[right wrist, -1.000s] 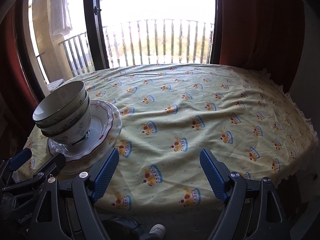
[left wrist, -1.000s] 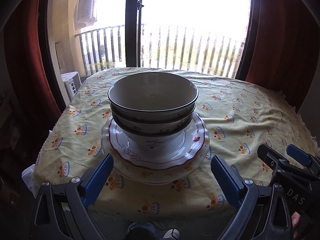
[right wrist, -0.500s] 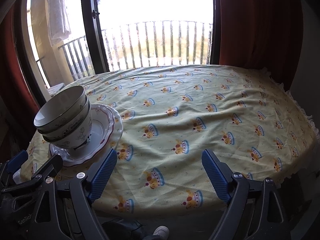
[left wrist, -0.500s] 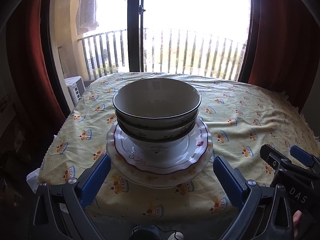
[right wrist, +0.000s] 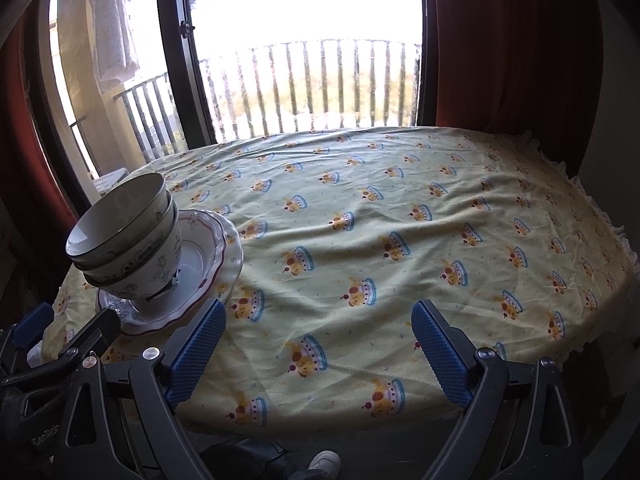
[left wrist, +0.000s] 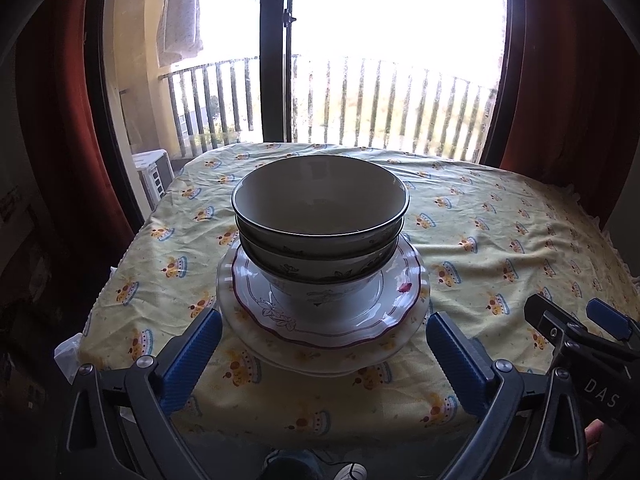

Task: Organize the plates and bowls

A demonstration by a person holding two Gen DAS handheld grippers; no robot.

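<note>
A stack of nested white bowls [left wrist: 320, 216] with dark floral print stands on a scalloped red-rimmed plate [left wrist: 400, 296], which lies on a larger white plate [left wrist: 328, 364]. The stack is near the table's front left corner, and the right wrist view also has the bowls [right wrist: 128, 236] at its left. My left gripper [left wrist: 322, 332] is open just in front of the plates, its blue pads [left wrist: 192, 356] wider apart than the stack and touching nothing. My right gripper [right wrist: 320, 316] hovers over bare cloth to the right of the stack. Its jaws are opening, with nothing between them.
The table wears a yellow crown-print cloth [right wrist: 400, 220] with a frilled right edge. Behind it is a balcony door [left wrist: 276, 52] with railings, and red curtains [right wrist: 512, 48] hang at both sides. A person's shoe [right wrist: 326, 462] shows below the front edge.
The right gripper's blue pads have spread wider apart. Both views have tilted up a little, and the bowls and plates have not moved.
</note>
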